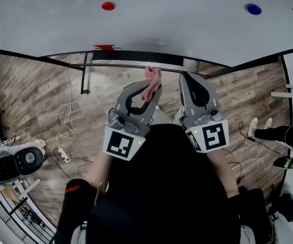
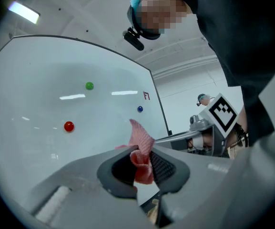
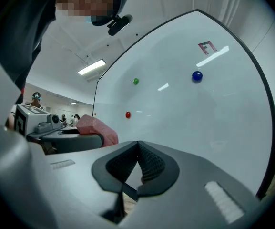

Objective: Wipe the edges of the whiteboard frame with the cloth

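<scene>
The whiteboard [image 1: 151, 19] fills the top of the head view; its dark bottom frame edge [image 1: 136, 56] runs just beyond both grippers. My left gripper [image 1: 151, 85] is shut on a pink cloth [image 1: 152, 81], whose free end sticks up past the jaws toward the frame. The cloth [image 2: 142, 151] shows pinched between the dark pads in the left gripper view, in front of the board face [image 2: 56, 109]. My right gripper [image 1: 189, 80] is beside it, jaws closed together with nothing in them. In the right gripper view, the right gripper [image 3: 138, 163] faces the board, with the cloth [image 3: 96, 129] at left.
Red [image 1: 108, 6] and blue [image 1: 254, 8] magnets sit on the board, with a green one [image 2: 89, 85] higher up. The board stand's metal legs [image 1: 84, 78] and a white cable [image 1: 65, 121] are on the wood floor. Equipment [image 1: 14, 164] lies at left; another person's legs [image 1: 278, 133] at right.
</scene>
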### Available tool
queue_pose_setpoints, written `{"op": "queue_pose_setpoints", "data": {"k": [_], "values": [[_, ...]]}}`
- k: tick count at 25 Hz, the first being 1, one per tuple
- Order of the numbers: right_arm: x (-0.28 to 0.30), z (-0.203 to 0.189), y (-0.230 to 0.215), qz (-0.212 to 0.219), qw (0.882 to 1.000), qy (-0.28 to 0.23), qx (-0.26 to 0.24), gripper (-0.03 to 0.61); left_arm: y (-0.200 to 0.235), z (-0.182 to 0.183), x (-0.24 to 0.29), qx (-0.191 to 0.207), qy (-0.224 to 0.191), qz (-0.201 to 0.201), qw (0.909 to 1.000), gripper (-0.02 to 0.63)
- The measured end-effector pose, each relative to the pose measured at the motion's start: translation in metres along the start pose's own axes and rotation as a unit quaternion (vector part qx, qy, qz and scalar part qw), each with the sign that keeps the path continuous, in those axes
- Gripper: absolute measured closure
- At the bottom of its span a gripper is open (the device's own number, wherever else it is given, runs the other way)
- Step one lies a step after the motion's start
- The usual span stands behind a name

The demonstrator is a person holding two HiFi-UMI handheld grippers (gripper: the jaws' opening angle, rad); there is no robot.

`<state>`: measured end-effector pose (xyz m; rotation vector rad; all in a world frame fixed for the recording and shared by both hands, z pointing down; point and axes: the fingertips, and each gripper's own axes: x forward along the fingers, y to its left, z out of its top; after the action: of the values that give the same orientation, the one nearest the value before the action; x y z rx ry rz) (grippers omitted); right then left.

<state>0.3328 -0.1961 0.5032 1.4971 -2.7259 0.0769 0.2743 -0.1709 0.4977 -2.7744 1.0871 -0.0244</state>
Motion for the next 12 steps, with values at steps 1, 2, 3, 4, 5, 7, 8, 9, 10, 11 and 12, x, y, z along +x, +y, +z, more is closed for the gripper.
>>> {"op": "queue_pose_setpoints", "data": {"k": [1, 2, 3, 4, 5, 7, 8, 9, 10, 11, 12], "values": [[-0.001, -0.001, 0.003, 0.002, 1.000, 0.001, -0.004, 0.577, 0.000, -0.002, -0.002, -0.006, 0.000, 0.002, 1.0000, 0.572], [-0.001, -0.003, 0.006, 0.004, 1.000, 0.003, -0.008, 0.577, 0.000, -0.004, -0.003, -0.013, 0.001, 0.004, 0.9999, 0.571], [-0.001, -0.004, 0.009, 0.006, 1.000, 0.003, -0.013, 0.577, 0.001, -0.006, -0.005, -0.020, 0.001, 0.006, 0.9998, 0.572], [-0.002, -0.005, 0.012, 0.007, 1.000, 0.003, -0.018, 0.577, 0.001, -0.009, -0.006, -0.027, 0.002, 0.008, 0.9996, 0.571], [-0.002, -0.006, 0.014, 0.009, 1.000, 0.003, -0.022, 0.577, 0.001, -0.011, -0.007, -0.033, 0.002, 0.011, 0.9994, 0.571], [-0.004, -0.007, 0.018, 0.012, 1.000, -0.001, -0.024, 0.577, 0.000, -0.014, -0.009, -0.043, 0.002, 0.015, 0.9990, 0.572], [-0.006, -0.006, 0.020, 0.014, 1.000, -0.004, -0.025, 0.577, -0.001, -0.015, -0.010, -0.047, 0.003, 0.017, 0.9987, 0.572], [-0.007, -0.006, 0.022, 0.016, 1.000, -0.005, -0.027, 0.577, -0.002, -0.016, -0.011, -0.050, 0.003, 0.019, 0.9986, 0.572], [-0.007, -0.008, 0.025, 0.018, 0.999, -0.003, -0.029, 0.577, -0.002, -0.017, -0.012, -0.051, 0.004, 0.020, 0.9985, 0.571], [-0.008, -0.010, 0.027, 0.021, 0.999, 0.002, -0.031, 0.577, -0.003, -0.018, -0.013, -0.052, 0.006, 0.020, 0.9984, 0.572], [-0.009, -0.012, 0.029, 0.023, 0.999, 0.006, -0.033, 0.578, -0.004, -0.020, -0.014, -0.053, 0.007, 0.020, 0.9984, 0.571]]}}
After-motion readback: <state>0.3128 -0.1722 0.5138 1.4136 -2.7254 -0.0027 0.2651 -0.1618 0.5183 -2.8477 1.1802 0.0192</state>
